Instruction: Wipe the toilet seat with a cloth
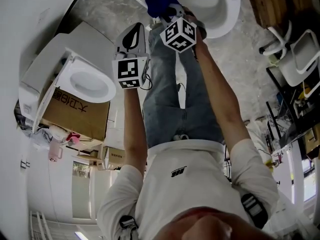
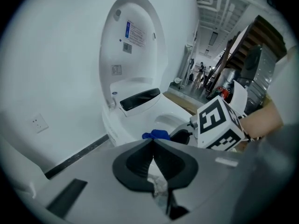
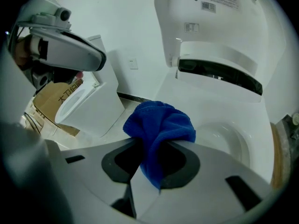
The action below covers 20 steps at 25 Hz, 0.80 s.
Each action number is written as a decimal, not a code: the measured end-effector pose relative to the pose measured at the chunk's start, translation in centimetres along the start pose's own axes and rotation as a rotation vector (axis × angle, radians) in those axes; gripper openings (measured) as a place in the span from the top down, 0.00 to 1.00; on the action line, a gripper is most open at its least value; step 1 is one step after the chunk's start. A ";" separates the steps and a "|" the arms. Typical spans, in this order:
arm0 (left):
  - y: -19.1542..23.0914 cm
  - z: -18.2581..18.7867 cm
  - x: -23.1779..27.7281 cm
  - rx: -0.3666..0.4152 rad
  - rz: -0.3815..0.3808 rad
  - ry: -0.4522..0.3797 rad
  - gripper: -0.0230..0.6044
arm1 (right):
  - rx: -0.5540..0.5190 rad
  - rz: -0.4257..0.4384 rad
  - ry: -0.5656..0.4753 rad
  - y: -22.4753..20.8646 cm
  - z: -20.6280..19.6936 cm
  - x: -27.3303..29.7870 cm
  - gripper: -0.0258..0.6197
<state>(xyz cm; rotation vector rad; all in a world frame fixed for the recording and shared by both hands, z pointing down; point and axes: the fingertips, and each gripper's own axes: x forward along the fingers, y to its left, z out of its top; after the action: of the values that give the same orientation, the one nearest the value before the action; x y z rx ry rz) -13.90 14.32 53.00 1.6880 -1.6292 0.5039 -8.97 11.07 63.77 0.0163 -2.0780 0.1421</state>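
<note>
A white toilet stands with its lid (image 2: 133, 41) raised and its seat (image 3: 205, 104) down over the bowl. A bunched blue cloth (image 3: 159, 125) is pinched in my right gripper (image 3: 156, 146), which is shut on it just above the front left of the seat. The head view has the cloth (image 1: 157, 1) at the bowl's rim (image 1: 227, 19), ahead of the right gripper (image 1: 167, 11). My left gripper (image 2: 153, 141) is shut with nothing in it. It hangs in the air to the left of the toilet, a little behind the right one (image 1: 137, 29).
A second white toilet (image 1: 87, 81) sits on a cardboard box (image 1: 75, 111) at the left. White chairs (image 1: 295, 59) and a cluttered shelf stand at the right. A wall socket (image 2: 37, 122) is on the white wall behind. The person's legs stand on the grey stone floor (image 1: 250, 49).
</note>
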 end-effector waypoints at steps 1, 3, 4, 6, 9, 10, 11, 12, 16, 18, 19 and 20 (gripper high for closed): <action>-0.2 0.2 -0.2 0.003 -0.002 0.001 0.95 | 0.002 0.011 0.008 0.5 -0.4 -0.3 0.82; -0.8 0.7 -0.9 0.009 -0.006 0.002 0.95 | 0.019 0.028 0.016 1.3 -1.2 -1.5 0.82; -1.2 1.1 -1.3 0.014 -0.008 0.003 0.95 | 0.034 0.032 0.014 1.7 -1.4 -2.3 0.82; -1.9 2.1 -2.2 0.027 -0.014 0.006 0.95 | 0.071 0.029 0.001 2.2 -1.5 -4.5 0.82; -2.8 4.5 -3.2 0.069 -0.035 -0.008 0.95 | 0.120 -0.003 -0.035 1.6 -1.0 -8.1 0.82; -3.2 5.5 -3.6 0.085 -0.045 -0.018 0.95 | 0.132 -0.021 -0.049 1.2 -0.7 -9.5 0.82; -3.8 6.6 -4.0 0.100 -0.056 -0.027 0.95 | 0.143 -0.040 -0.062 0.7 -0.5 -11.1 0.82; -4.4 7.6 -4.5 0.115 -0.067 -0.035 0.95 | 0.154 -0.060 -0.076 0.2 -0.2 -12.9 0.82; -7.1 12.2 -6.9 0.170 -0.114 -0.070 0.95 | 0.198 -0.151 -0.137 -1.7 1.4 -20.5 0.82; -8.6 14.8 -8.0 0.196 -0.142 -0.090 0.95 | 0.206 -0.202 -0.167 -2.8 2.5 -24.4 0.82; -9.3 16.0 -8.6 0.209 -0.155 -0.101 0.95 | 0.207 -0.228 -0.180 -3.2 3.0 -26.3 0.82; -10.1 17.3 -9.2 0.223 -0.168 -0.113 0.95 | 0.209 -0.252 -0.195 -3.7 3.6 -28.2 0.82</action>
<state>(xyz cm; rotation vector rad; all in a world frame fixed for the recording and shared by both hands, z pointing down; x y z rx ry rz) -8.75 7.49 32.70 2.0308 -1.5374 0.5308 1.98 5.71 37.85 0.4332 -2.2251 0.2091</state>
